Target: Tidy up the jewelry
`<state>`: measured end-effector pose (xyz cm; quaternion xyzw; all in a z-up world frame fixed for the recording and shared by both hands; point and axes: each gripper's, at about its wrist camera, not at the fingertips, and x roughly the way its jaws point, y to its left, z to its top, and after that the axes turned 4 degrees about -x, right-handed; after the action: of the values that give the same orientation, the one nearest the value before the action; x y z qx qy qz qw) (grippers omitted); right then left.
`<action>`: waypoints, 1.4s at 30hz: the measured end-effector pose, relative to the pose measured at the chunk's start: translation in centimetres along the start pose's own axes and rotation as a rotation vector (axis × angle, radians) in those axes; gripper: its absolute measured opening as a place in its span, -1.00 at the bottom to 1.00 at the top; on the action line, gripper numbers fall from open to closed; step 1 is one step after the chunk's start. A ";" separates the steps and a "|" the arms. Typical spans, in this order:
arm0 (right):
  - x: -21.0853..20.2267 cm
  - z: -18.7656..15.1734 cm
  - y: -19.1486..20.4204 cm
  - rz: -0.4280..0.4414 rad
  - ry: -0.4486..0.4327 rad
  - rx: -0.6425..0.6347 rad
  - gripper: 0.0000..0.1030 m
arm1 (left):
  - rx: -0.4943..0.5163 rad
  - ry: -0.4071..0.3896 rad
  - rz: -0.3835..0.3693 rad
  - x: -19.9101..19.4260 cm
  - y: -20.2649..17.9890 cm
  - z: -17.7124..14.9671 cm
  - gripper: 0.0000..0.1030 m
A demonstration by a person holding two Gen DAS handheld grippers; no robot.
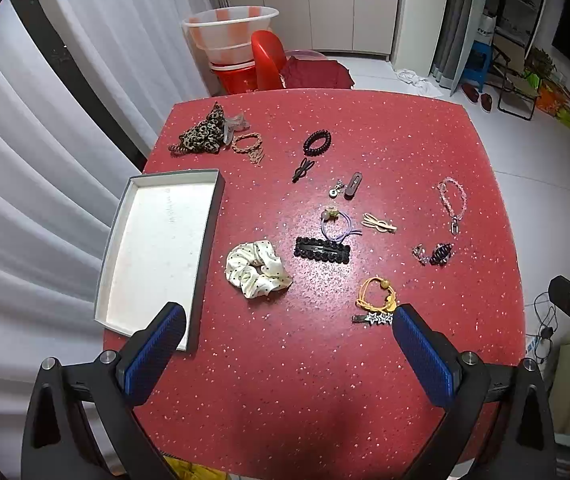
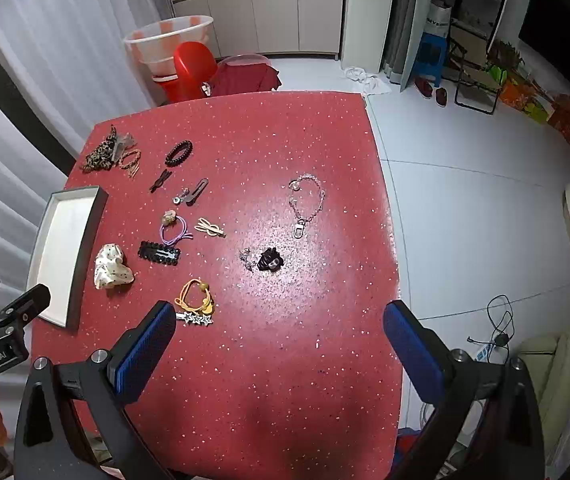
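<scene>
Several hair ties, clips and bracelets lie scattered on a red speckled table (image 1: 325, 380). A white tray (image 1: 161, 248) with dark walls sits at the table's left, also in the right wrist view (image 2: 63, 248). A white dotted scrunchie (image 1: 256, 269) lies beside it, then a black clip (image 1: 322, 251), a yellow hair tie (image 1: 377, 294), a star clip (image 1: 373, 318) and a pink bead bracelet (image 2: 305, 200). My left gripper (image 1: 289, 328) is open above the table's near edge, holding nothing. My right gripper (image 2: 279, 326) is open and empty, above the near right part.
A leopard scrunchie (image 1: 201, 136) and a black coil tie (image 1: 317, 143) lie at the far side. A red chair (image 1: 269, 60) and a white basin (image 1: 231, 32) stand behind the table. A curtain (image 1: 25, 200) hangs at the left.
</scene>
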<state>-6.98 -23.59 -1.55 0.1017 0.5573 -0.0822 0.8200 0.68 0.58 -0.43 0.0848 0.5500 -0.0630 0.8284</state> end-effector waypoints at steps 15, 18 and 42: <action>0.0 -0.1 0.3 0.003 -0.004 -0.007 1.00 | -0.011 0.000 0.005 -0.1 0.4 -0.1 1.00; 0.0 -0.2 0.3 0.005 -0.004 -0.006 1.00 | -0.011 -0.001 0.005 -0.1 0.4 -0.2 1.00; -0.3 -0.3 1.1 0.007 -0.008 -0.025 1.00 | -0.021 -0.004 0.003 -0.2 0.6 -0.6 1.00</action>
<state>-7.05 -22.44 -1.25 0.0929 0.5548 -0.0728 0.8236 0.15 1.33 -0.41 0.0769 0.5489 -0.0560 0.8304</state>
